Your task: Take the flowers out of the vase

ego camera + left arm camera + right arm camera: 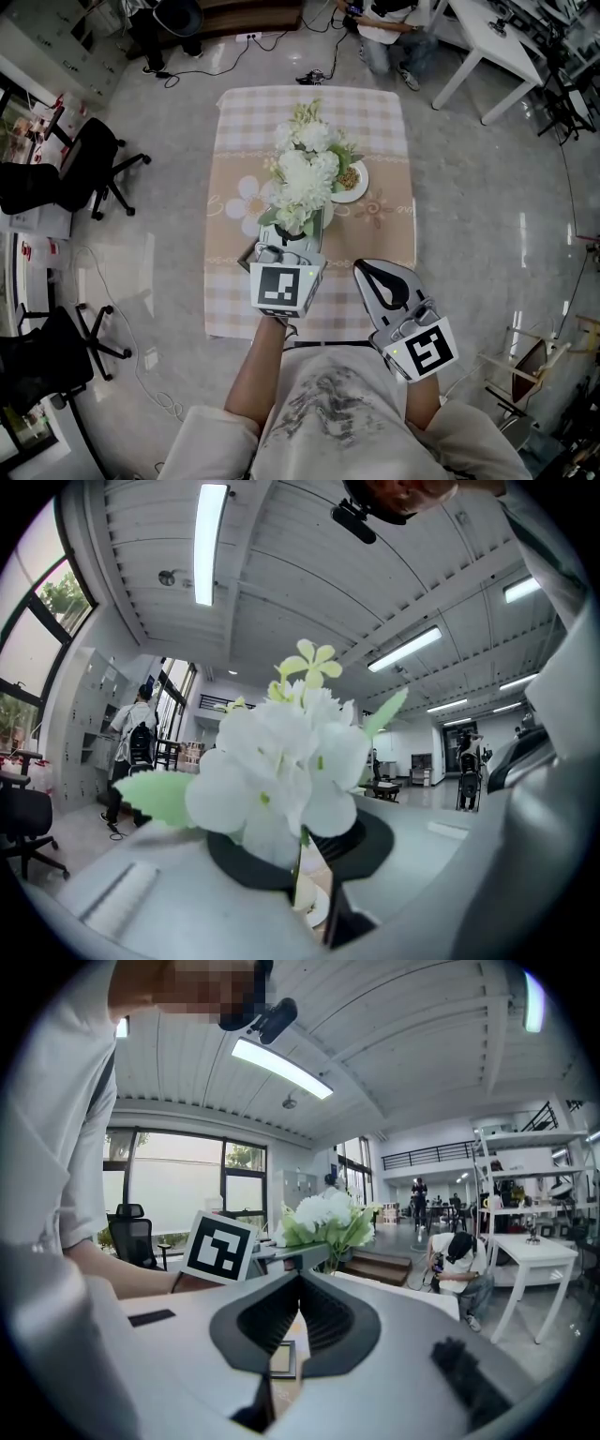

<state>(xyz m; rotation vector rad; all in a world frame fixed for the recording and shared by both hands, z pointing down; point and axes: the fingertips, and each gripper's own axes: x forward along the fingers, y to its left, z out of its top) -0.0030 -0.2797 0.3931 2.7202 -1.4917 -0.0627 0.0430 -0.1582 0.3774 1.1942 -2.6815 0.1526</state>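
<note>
- The flowers, a white bunch with green leaves, stand at the middle of the table; their blooms hide the vase from above
- The left gripper reaches in from the near edge, its jaws clenched on a thin green stem at the base of the bunch
- A white plate holding something brownish lies just right of the blooms, partly under them
- The right gripper hovers over the near right corner, jaws pressed together with nothing between them
- A beige checked cloth, with a flower-printed band across its middle, covers the table
- Around it is a glossy grey floor: black office chairs off the left edge, a white desk beyond the far right corner, and a person crouching past the far edge
</note>
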